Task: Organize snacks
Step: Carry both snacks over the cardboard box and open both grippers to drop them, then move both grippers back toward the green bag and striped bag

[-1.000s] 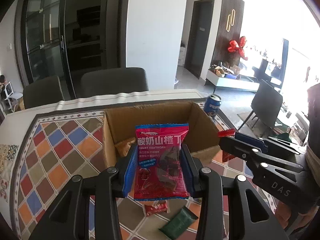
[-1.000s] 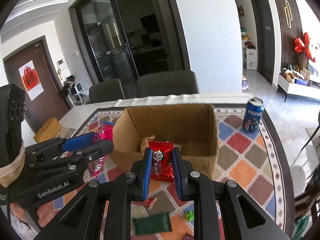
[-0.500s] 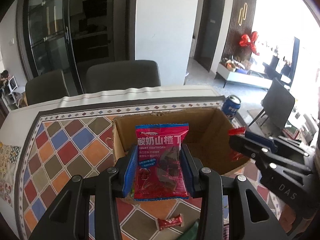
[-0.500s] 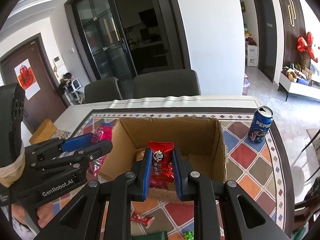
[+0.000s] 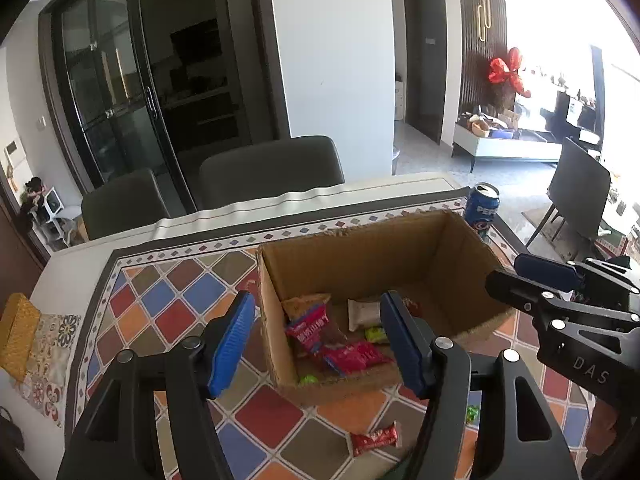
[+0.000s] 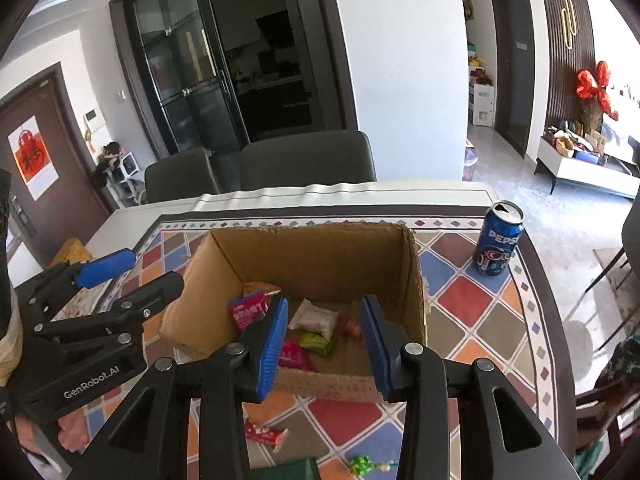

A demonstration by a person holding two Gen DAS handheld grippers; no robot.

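Both tongs, left tongs [image 5: 318, 338] and right tongs [image 6: 324, 334], have just been opening and grip nothing (snacks [image 5: 340, 344] lie inside the cardboard box [image 6: 316, 252]); one red packet [image 6: 266, 435], perhaps candy, lies on the worktop [image 6: 464, 300].

A home dining room: padded chairs [image 6: 308, 156] at a patterned tablecloth [image 6: 464, 300], glass sliding doors [image 6: 188, 80], red door-decoration [image 6: 28, 158].
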